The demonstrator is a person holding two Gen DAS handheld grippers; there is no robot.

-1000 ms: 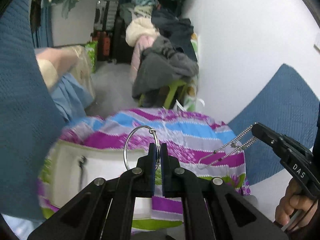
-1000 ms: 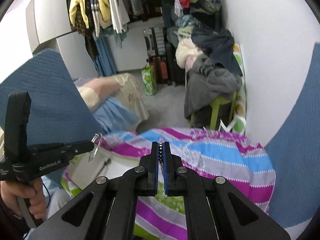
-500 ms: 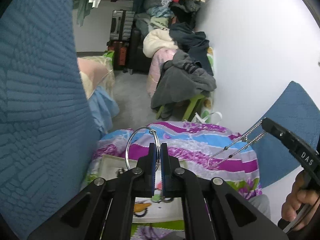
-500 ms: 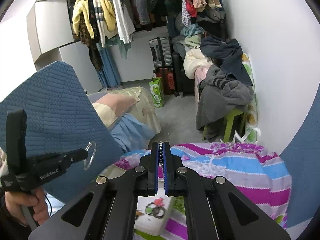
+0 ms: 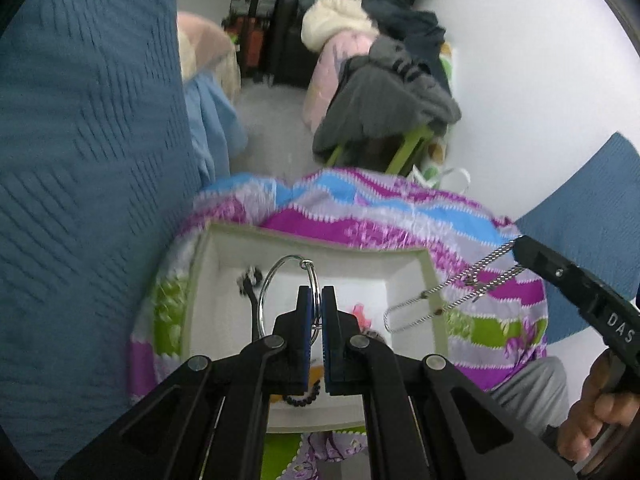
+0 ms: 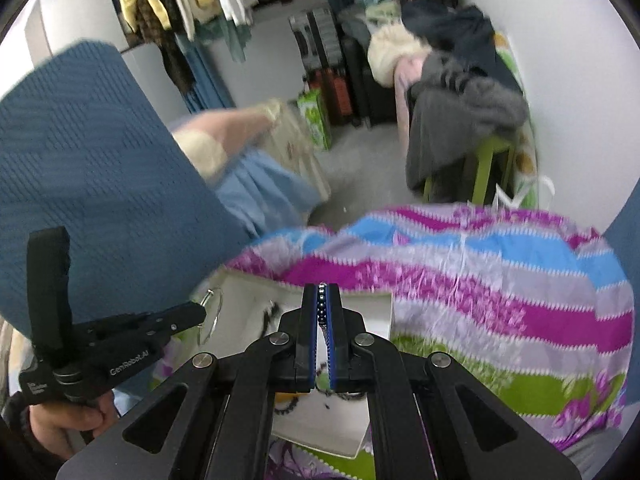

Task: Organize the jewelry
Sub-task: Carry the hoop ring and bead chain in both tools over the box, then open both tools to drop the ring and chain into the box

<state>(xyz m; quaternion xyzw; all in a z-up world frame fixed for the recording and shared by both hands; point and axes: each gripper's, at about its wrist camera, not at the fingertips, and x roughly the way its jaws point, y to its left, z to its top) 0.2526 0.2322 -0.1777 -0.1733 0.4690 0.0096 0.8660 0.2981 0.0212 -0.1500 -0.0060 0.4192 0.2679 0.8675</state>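
Silver hoop (image 5: pixel 285 293), clamped in the left gripper (image 5: pixel 314 304), now hangs over the white tray (image 5: pixel 208 280) that has come into view beneath it. Right gripper (image 6: pixel 325 312) stays closed on a beaded chain (image 5: pixel 448 298) whose loop dangles above the tray's right rim, so both pieces appear ready for lowering.

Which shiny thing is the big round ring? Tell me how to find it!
Look at the bed with the striped purple, blue and green blanket, then the white tray sitting on it. Right above the tray, the left gripper is pinching a thin silver hoop. It is a big open circle with a tiny loop on top, while the dangling chain beside it is long and beaded.
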